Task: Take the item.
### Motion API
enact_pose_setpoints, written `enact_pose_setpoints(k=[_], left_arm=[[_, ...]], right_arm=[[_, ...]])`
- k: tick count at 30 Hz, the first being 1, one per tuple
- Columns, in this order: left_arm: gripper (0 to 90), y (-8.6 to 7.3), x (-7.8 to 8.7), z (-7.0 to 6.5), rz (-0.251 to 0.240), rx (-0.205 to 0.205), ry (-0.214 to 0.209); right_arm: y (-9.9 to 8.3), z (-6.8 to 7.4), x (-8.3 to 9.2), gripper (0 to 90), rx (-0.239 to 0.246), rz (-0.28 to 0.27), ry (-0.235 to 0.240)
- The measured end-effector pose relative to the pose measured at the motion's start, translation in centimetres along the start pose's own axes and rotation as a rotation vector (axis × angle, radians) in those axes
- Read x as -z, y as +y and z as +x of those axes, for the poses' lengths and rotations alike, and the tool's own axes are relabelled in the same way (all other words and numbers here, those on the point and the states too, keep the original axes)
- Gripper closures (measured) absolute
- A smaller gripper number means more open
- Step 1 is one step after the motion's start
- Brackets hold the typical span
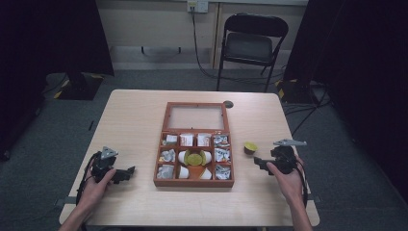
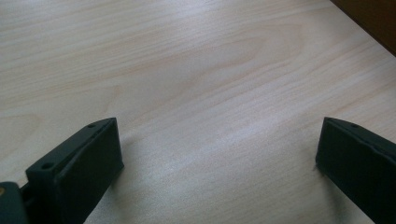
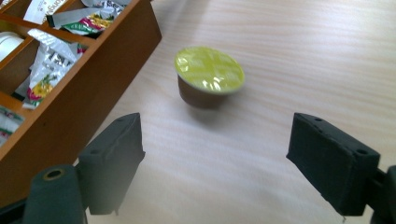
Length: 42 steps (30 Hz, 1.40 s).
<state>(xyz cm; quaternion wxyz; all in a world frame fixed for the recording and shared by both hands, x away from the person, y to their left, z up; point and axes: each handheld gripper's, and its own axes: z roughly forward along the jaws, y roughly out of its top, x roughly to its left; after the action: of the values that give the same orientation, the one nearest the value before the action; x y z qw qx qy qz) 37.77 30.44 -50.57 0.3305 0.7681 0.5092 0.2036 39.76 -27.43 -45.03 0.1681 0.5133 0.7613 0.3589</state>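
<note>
A brown capsule with a yellow-green foil lid [image 1: 250,147] [image 3: 209,76] stands upright on the table, just right of the wooden box [image 1: 194,183]. My right gripper [image 1: 258,163] [image 3: 217,154] is open a short way in front of the capsule, which lies beyond its jaws and apart from them. The box [image 3: 93,79] has a glass lid folded back and compartments with sachets and white pods; another yellow-lidded capsule [image 1: 195,157] sits in the middle compartment. My left gripper [image 1: 129,172] [image 2: 219,158] rests at the table's left, open over bare wood.
A black folding chair [image 1: 253,41] stands behind the table. A small dark round disc [image 1: 228,104] lies at the box's far right corner. The table's front edge [image 1: 192,222] is close to both hands.
</note>
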Motion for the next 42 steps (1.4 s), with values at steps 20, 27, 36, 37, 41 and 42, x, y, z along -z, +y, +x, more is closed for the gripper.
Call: enact_pose_setpoints(k=[20, 27, 36, 37, 41, 42], left_arm=[[0.0, 0.0, 0.0, 0.0, 0.000, 0.001, 0.000], [0.0, 0.0, 0.0, 0.0, 0.000, 0.001, -0.001], [0.0, 0.0, 0.0, 0.0, 0.001, 0.001, -0.001], [0.0, 0.0, 0.0, 0.0, 0.000, 0.000, 0.000], [0.0, 0.0, 0.0, 0.0, 0.000, 0.000, 0.000], [0.0, 0.0, 0.0, 0.0, 0.000, 0.000, 0.000]], right_arm=[[-4.9, -2.2, 2.5, 17.7, -0.075, 0.030, -0.085], [-6.1, -2.6, 2.5, 17.5, -0.061, 0.063, -0.147], [-7.1, -3.4, 2.1, 13.7, -0.060, 0.059, -0.226], [-7.3, -3.4, 2.0, 12.9, -0.057, 0.047, -0.232], [-7.9, -3.5, 1.7, 9.8, -0.052, -0.012, -0.238], [-7.9, -3.5, 1.7, 9.8, -0.054, -0.012, -0.238]])
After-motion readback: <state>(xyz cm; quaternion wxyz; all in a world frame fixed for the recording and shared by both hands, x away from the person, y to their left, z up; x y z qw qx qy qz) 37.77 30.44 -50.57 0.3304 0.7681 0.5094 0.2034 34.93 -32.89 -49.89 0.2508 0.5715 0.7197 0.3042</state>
